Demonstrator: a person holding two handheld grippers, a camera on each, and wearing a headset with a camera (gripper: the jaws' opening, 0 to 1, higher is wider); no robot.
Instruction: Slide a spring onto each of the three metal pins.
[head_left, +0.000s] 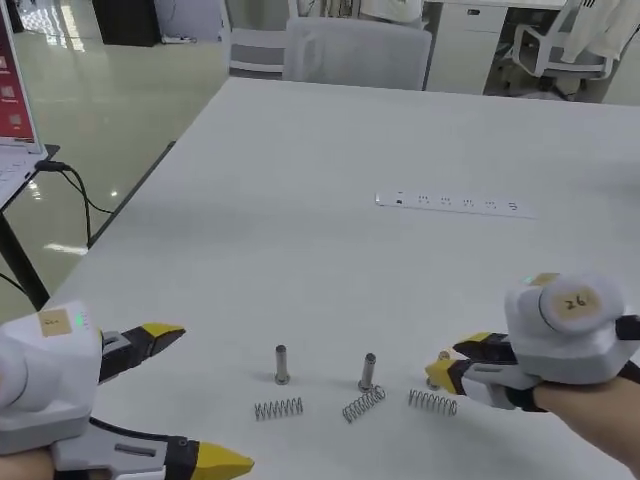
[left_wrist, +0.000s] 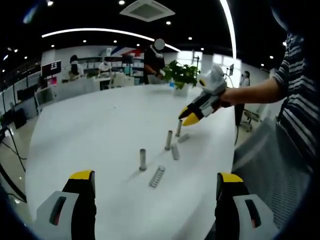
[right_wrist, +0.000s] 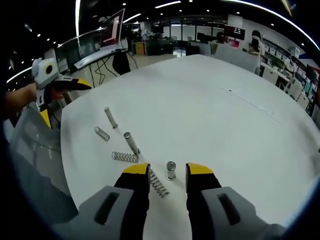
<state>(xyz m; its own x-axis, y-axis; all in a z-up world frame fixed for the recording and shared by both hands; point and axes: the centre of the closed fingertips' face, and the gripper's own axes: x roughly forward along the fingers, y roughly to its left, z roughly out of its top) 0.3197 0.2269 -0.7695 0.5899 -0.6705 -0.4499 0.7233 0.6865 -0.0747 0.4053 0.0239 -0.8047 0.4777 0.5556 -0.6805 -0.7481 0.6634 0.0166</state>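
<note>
White tabletop (head_left: 330, 150) is seen in the head view; two pins (head_left: 281, 364) stand upright near its front edge, with three springs (head_left: 278, 408) lying flat just nearer. The left gripper (head_left: 195, 398) is held wide open at the near left. In the left gripper view, the right gripper (left_wrist: 192, 114) is seen at the far end of the row. In the right gripper view, a third pin (right_wrist: 171, 170) is framed between narrowly parted jaws, touched by neither.

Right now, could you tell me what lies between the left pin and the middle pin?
Only bare table between left pin and middle pin, in the head view.
</note>
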